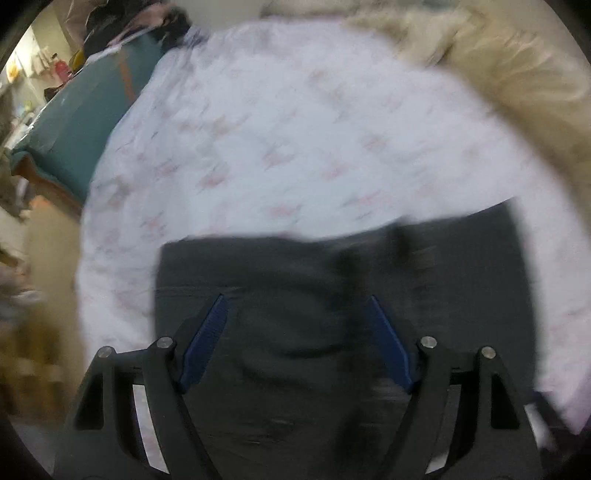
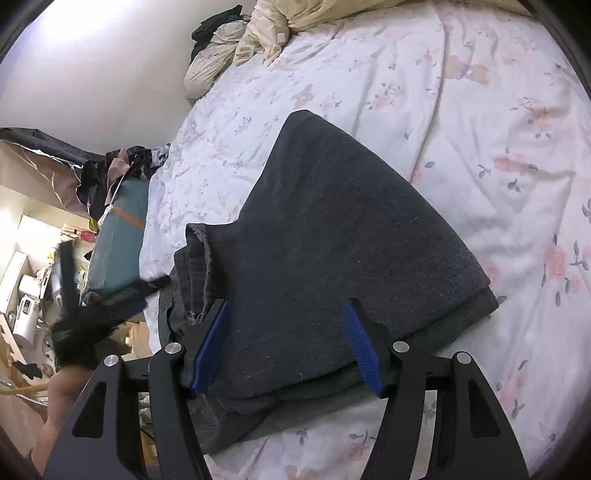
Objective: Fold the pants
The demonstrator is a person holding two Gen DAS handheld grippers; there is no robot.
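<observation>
**Dark pants lay part-folded on a flowered bed as both grippers hung open above them**

A pair of dark grey pants (image 2: pixel 332 236) lay on a white bedspread (image 2: pixel 461 122) printed with pink flowers, already doubled over at least once into a thick stack, with layered edges showing at the near right corner in the right wrist view. At the stack's left side a bunched section with a frayed hem (image 2: pixel 195 273) stuck out from under the top layer. The right gripper (image 2: pixel 286 343) was poised over the near edge of the stack, its blue-padded fingers (image 2: pixel 212 343) spread wide and holding nothing. The left gripper (image 1: pixel 295 339) hung over the same dark cloth (image 1: pixel 332 295) with its jaws likewise apart and empty (that view was smeared by motion blur, so fine detail of the cloth under it could not be made out). A rumpled cream blanket (image 2: pixel 277 26) sat at the far end of the bed, well apart from the pants, and a teal-covered piece of furniture (image 2: pixel 118 236) stood beside the bed.

The task appeared to be between folds: one fold seemed laid down, and neither tool had taken hold for the next. The next move would likely call for each gripper to close on an edge of the stack, pinching all layers together, and carry it across evenly. The loose hem section at the left looked likely to need tucking or smoothing first, or the finished bundle could come out lopsided.
</observation>
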